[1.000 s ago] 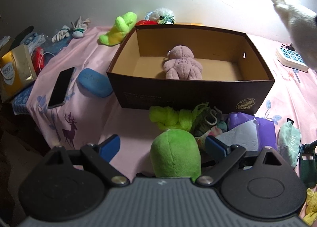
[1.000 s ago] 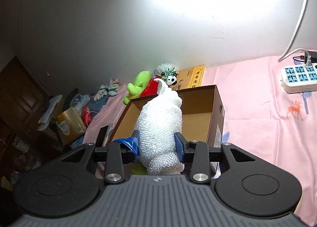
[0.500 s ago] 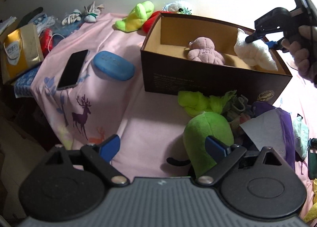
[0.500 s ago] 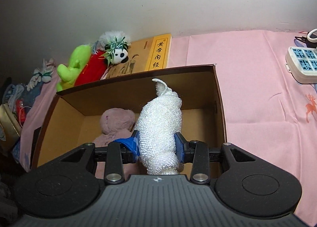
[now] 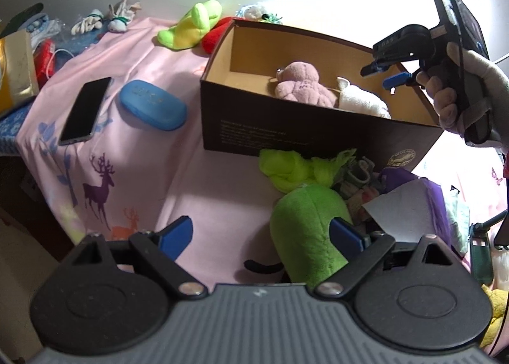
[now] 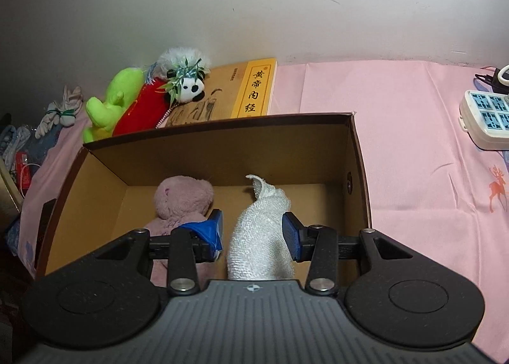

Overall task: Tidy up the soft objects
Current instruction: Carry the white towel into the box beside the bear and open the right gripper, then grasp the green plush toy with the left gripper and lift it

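An open brown cardboard box (image 5: 286,135) (image 6: 222,141) stands on the pink cloth. A pink teddy (image 5: 302,85) (image 6: 183,197) lies inside it. Beside the teddy, on the box floor, rests a white knitted cloth (image 5: 362,103) (image 6: 261,236). A person's hand holds my right gripper (image 5: 385,75) (image 6: 254,225) just above that cloth. Its jaws are opening and the pads stand off the cloth. My left gripper (image 5: 261,233) is open low over the pink cloth, with a green plush toy (image 5: 305,230) lying against its right finger.
In front of the box is a heap of lime yarn (image 5: 286,170), gloves and a purple pouch (image 5: 429,195). A phone (image 5: 84,109) and a blue case (image 5: 152,104) lie to its left. Behind it are a lime plush (image 6: 111,100), a panda (image 6: 187,84) and a book (image 6: 251,93); a power strip (image 6: 486,119) is at right.
The right gripper came down into the box with the white cloth, then its jaws widened and the cloth settled beside the teddy. The left gripper slid left and a little lower.
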Demonstrator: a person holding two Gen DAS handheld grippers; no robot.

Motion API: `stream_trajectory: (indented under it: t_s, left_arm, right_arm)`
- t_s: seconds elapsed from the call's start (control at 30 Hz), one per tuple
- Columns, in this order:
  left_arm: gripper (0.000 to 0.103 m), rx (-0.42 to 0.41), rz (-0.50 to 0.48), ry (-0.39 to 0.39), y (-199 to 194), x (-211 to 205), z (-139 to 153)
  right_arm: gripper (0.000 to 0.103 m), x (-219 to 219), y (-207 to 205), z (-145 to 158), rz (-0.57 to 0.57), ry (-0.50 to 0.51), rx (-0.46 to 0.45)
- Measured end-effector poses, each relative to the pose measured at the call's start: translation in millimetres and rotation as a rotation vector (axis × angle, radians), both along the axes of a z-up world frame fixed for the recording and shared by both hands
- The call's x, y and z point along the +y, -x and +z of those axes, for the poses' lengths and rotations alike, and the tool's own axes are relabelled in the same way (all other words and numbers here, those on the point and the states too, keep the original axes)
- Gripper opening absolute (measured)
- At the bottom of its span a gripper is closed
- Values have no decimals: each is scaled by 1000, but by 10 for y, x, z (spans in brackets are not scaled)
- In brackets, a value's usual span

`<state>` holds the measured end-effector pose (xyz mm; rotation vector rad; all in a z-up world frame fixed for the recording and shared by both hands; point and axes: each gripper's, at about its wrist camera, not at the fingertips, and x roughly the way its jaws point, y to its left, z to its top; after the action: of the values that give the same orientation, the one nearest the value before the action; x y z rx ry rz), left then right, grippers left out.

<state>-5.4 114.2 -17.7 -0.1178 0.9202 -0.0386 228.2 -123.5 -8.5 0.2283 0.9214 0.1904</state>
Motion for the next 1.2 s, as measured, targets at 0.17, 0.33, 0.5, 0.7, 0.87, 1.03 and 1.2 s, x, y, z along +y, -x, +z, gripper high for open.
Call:
stream_trajectory:
  t_s: [0.17,0.33,0.5,0.7,0.87,1.03,1.2]
  left_arm:
    - [95,11,-20,-11,-106,-98,21]
    - [95,1,-48,-42,-205,-248,89]
    - [95,3,-89,-72,-253,-402,107]
    - [95,13,-119,-119,-236,-549,109]
    - [95,22,-133,-133,-178,-625,105]
    - [95,18,-149,-169,-121,-693,104]
    - [95,36,-146,-199,-116,-720,66]
  right_arm:
    - [25,-176,298,300,-2,-146,-20]
    - [25,-223,821,474,35,-94,-91]
    - [25,-378,1278,431,16,-70,-107]
    - [25,-593,1684,295,-61,-74,-96]
    - [25,-705,2045,213,-116,-88,-88]
    - [25,-783,2334,94,-157,-133,-59]
    - [25,-791,2594,-58,-192,-116,-35]
